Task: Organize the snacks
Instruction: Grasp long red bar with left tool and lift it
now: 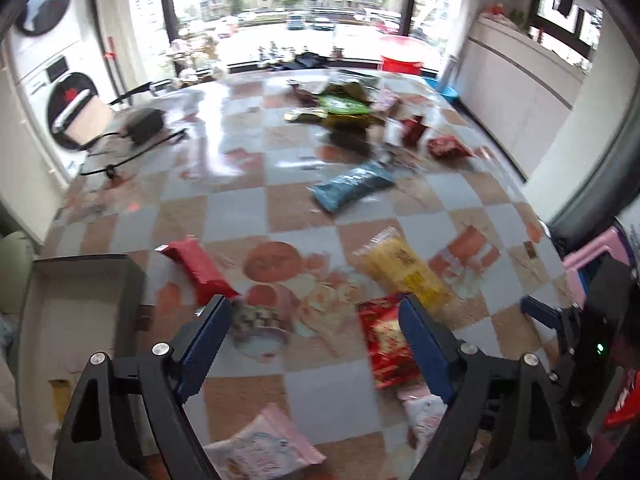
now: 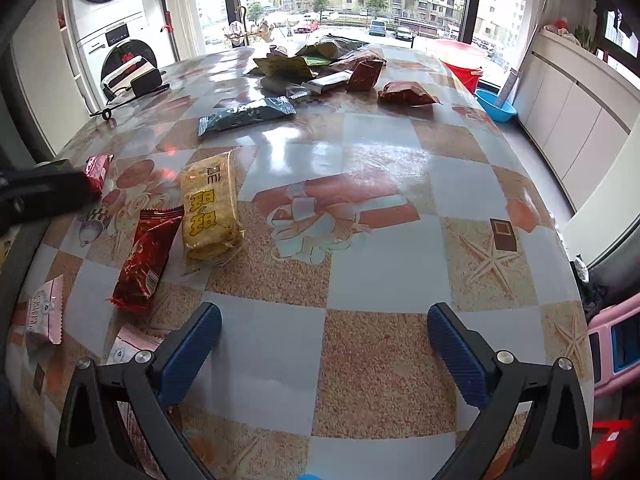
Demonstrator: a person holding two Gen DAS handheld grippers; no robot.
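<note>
My left gripper [image 1: 316, 316] hangs open above the checked tablecloth, with nothing between its blue fingers. Around it lie a red packet [image 1: 200, 270], a yellow cracker pack [image 1: 404, 270], a red-and-gold packet [image 1: 386, 344] by the right finger, and two pink packets [image 1: 264, 444] [image 1: 424, 416]. An open box [image 1: 72, 312] stands at the left. My right gripper [image 2: 324, 320] is open over bare cloth and holds nothing. To its left are the yellow pack [image 2: 210, 208], a red packet [image 2: 146, 256] and a pink packet [image 2: 44, 312].
A dark blue packet [image 2: 246, 114] and a heap of snack bags [image 2: 316, 60] lie further back. A black adapter with cable [image 2: 146, 80] sits at the far left. Off the table are a red bucket [image 2: 460, 58], a blue basin [image 2: 496, 106] and a pink stool [image 2: 616, 344].
</note>
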